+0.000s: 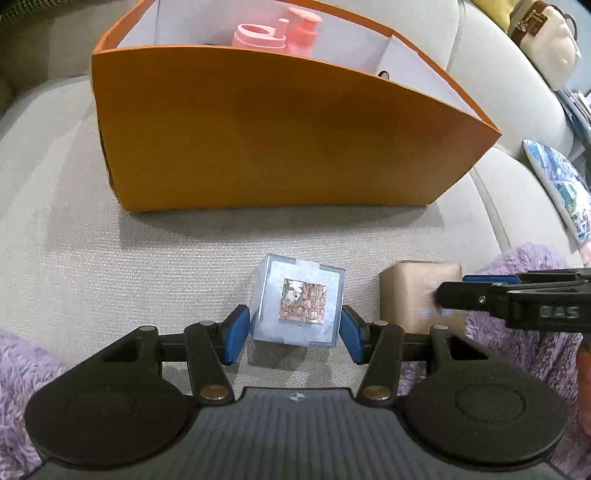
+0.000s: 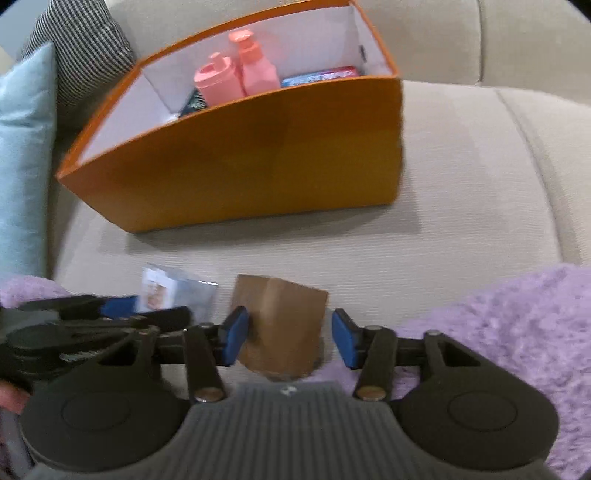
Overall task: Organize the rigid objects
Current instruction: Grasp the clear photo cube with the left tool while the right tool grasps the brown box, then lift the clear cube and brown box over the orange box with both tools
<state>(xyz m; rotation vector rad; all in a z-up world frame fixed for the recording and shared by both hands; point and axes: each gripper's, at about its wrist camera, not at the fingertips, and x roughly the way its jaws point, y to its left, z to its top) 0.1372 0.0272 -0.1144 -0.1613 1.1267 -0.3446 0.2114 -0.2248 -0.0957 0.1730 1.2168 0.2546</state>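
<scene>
While angled steeply down at the sofa cushion (image 1: 155, 236), left claw (image 1: 294, 334) half open astride clear cube (image 1: 299, 302), pads just short of it; right claw (image 2: 289, 338) half open, one pad touching brown box (image 2: 280, 325); orange bin (image 1: 273, 140) beyond.

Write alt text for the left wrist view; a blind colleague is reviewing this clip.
The left gripper straddles a clear plastic cube on a beige sofa, its blue pads close beside the cube. The right gripper reaches a brown box; behind stands an orange bin holding pink bottles.
</scene>
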